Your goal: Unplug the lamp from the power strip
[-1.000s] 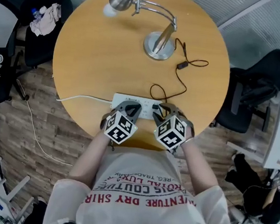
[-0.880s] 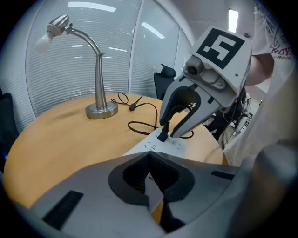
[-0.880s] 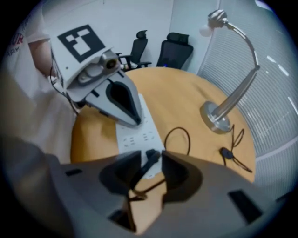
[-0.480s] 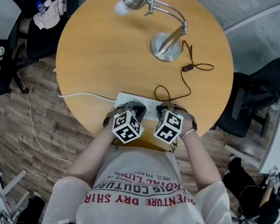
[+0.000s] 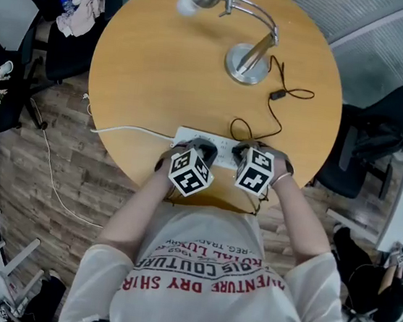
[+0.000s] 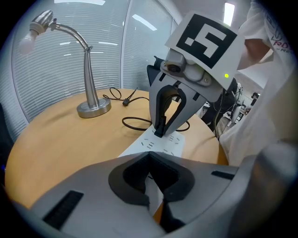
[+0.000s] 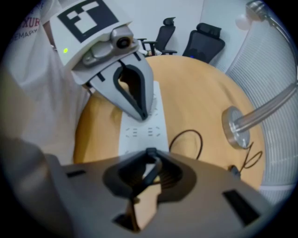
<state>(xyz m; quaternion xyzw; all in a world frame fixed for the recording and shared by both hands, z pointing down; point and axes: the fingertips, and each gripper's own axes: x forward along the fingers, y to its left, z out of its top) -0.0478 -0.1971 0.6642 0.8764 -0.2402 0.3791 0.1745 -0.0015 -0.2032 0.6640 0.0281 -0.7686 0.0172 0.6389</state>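
A silver desk lamp (image 5: 251,53) stands at the table's far side. Its black cord (image 5: 277,111) loops to a white power strip (image 5: 207,144) near the front edge. In the left gripper view my right gripper (image 6: 160,130) points down at the strip (image 6: 158,145). Its jaws have just been closing and now pinch the lamp's black plug. In the right gripper view my left gripper (image 7: 142,114) is shut, with its tips resting on the strip (image 7: 139,135) beside the empty sockets. The cubes hide both gripper tips in the head view.
The strip's white cable (image 5: 118,129) runs left off the round table (image 5: 146,77) to the floor. An in-line switch (image 5: 275,95) sits on the lamp cord. Black office chairs (image 5: 379,135) stand right and left of the table. Some cloth (image 5: 79,14) lies on the left one.
My right gripper has rolled and sunk a little onto the strip's right end, and its jaws have closed on the plug. The left gripper stays on the strip.
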